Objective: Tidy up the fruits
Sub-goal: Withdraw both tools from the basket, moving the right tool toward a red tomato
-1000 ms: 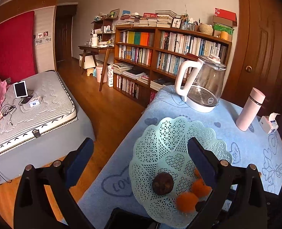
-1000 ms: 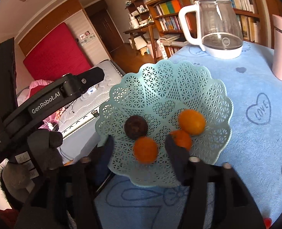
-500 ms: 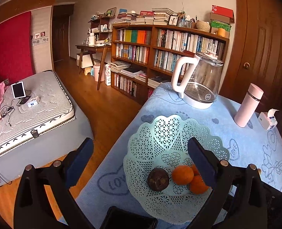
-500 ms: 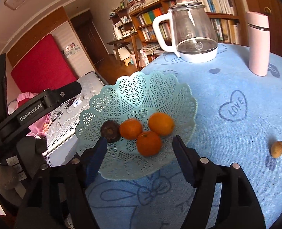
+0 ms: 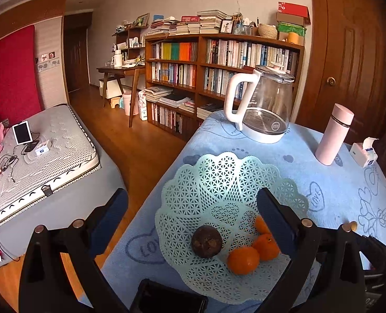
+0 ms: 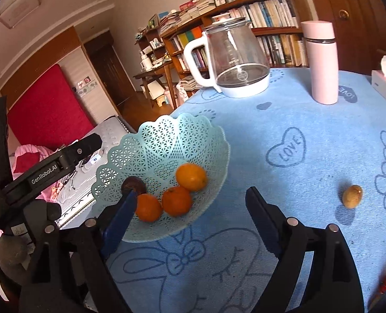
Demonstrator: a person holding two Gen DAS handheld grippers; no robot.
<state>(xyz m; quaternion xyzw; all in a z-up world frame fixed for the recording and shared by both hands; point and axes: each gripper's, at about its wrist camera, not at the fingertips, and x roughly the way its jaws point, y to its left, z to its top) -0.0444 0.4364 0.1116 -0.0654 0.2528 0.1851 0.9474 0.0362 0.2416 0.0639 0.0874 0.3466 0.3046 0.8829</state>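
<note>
Left gripper [image 5: 193,206] jaws apart, empty, above the pale green lattice plastic fruit basket [image 5: 206,180]; dark brown round fruit [image 5: 206,241] at 6 o'clock in it, three oranges [image 5: 243,259] at 5. Right gripper [image 6: 190,200] also spread, empty. Only the right wrist view shows a small yellow-brown fruit [image 6: 352,196] lying on the blue heart-print tablecloth [image 6: 310,172], at 3 o'clock from the basket. Glass kettle [image 6: 232,60], pink flask [image 6: 322,62] at 12; bookshelf [image 5: 219,62] behind.

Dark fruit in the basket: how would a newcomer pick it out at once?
Start at the blue tablecloth and find the mint lattice basket near its edge. Four fruits lie inside; the dark fruit sits on the bed side of them. It alone is brown and dull, while the three oranges are bright.
</note>
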